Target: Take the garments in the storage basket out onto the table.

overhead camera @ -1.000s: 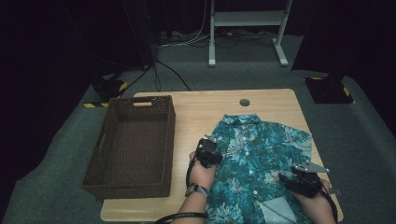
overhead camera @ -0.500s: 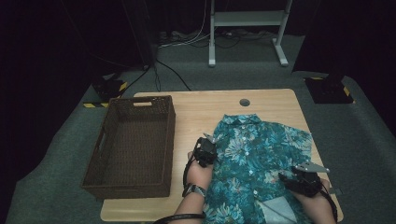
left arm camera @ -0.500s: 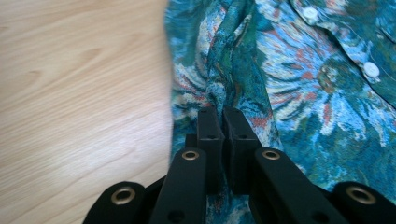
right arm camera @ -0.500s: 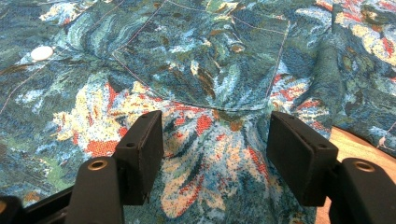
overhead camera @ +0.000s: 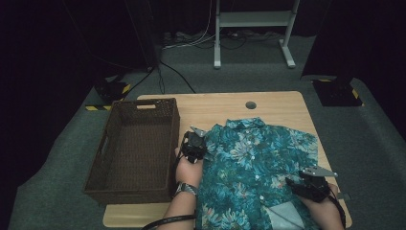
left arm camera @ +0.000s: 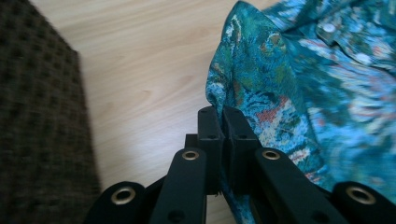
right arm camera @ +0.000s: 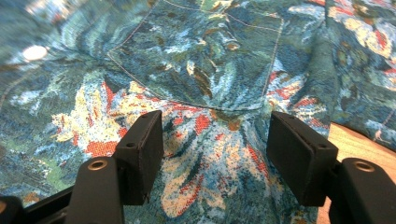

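Note:
A teal floral button-up shirt (overhead camera: 258,163) lies spread on the right half of the wooden table (overhead camera: 215,108). My left gripper (overhead camera: 194,143) is at the shirt's left edge, next to the basket. In the left gripper view its jaws (left arm camera: 223,119) are shut on a fold of the shirt (left arm camera: 289,70), which is lifted off the wood. My right gripper (overhead camera: 306,184) is low over the shirt's near right part. Its jaws (right arm camera: 215,149) stand apart over the fabric just below the chest pocket (right arm camera: 196,46), gripping nothing.
A dark woven basket (overhead camera: 110,143) with nothing in it takes up the table's left side, close to my left hand. Bare wood lies beyond the shirt, with a cable hole (overhead camera: 250,105). Grey carpet, cables and a white stand's legs (overhead camera: 218,57) lie beyond the table.
My left gripper has moved left toward the basket and risen, drawing the shirt's left edge up with it. The right gripper has stayed where it was.

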{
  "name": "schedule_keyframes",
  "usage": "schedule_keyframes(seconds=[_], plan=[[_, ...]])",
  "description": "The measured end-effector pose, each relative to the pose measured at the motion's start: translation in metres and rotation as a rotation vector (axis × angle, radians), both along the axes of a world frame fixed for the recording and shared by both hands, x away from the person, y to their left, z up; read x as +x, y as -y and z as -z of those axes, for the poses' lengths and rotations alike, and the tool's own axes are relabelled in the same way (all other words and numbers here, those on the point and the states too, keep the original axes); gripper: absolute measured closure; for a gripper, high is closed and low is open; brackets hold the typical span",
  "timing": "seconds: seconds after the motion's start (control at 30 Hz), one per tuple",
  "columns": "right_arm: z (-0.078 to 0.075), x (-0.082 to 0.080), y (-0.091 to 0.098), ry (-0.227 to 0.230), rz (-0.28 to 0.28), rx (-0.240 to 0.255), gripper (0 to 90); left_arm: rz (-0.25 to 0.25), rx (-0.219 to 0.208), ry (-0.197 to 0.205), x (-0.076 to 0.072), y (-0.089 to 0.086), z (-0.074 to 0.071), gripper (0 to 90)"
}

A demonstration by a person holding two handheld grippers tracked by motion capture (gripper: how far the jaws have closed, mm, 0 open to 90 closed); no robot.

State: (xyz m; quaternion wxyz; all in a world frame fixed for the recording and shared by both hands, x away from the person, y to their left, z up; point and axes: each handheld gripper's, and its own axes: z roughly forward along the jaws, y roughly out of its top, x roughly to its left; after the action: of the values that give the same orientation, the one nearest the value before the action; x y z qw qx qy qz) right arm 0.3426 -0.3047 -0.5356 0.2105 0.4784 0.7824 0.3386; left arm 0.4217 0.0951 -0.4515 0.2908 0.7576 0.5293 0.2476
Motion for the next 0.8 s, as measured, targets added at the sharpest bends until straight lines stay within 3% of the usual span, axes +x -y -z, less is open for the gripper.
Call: schedule_keyframes(seconds=[0.07, 0.2, 0.3, 0.43, 0.57, 0.8], plan=[[0.0, 0.0, 0.0, -0.001, 0.003, 0.0, 36.4, -0.026, 0.02, 0.014, 0.003, -0.006, -0.007, 86.3], [0.0, 0.0, 0.0, 0.0, -0.002, -0.001, 36.4, -0.059, 0.021, 0.023, 0.007, -0.014, -0.014, 85.0], [0.0, 0.0, 0.0, -0.001, 0.001, 0.0, 36.4, -0.087, 0.022, 0.04, 0.008, -0.015, -0.021, 76.5], [0.0, 0.001, 0.0, 0.0, -0.003, -0.001, 36.4, -0.079, 0.002, 0.077, 0.007, -0.008, -0.03, 69.3], [0.0, 0.0, 0.0, -0.001, 0.001, 0.0, 36.4, -0.061, 0.003, 0.085, 0.006, -0.002, -0.033, 68.8], [0.0, 0.0, 0.0, -0.001, 0.001, 0.0, 36.4, -0.041, -0.041, 0.066, 0.002, 0.004, -0.02, 60.6]])
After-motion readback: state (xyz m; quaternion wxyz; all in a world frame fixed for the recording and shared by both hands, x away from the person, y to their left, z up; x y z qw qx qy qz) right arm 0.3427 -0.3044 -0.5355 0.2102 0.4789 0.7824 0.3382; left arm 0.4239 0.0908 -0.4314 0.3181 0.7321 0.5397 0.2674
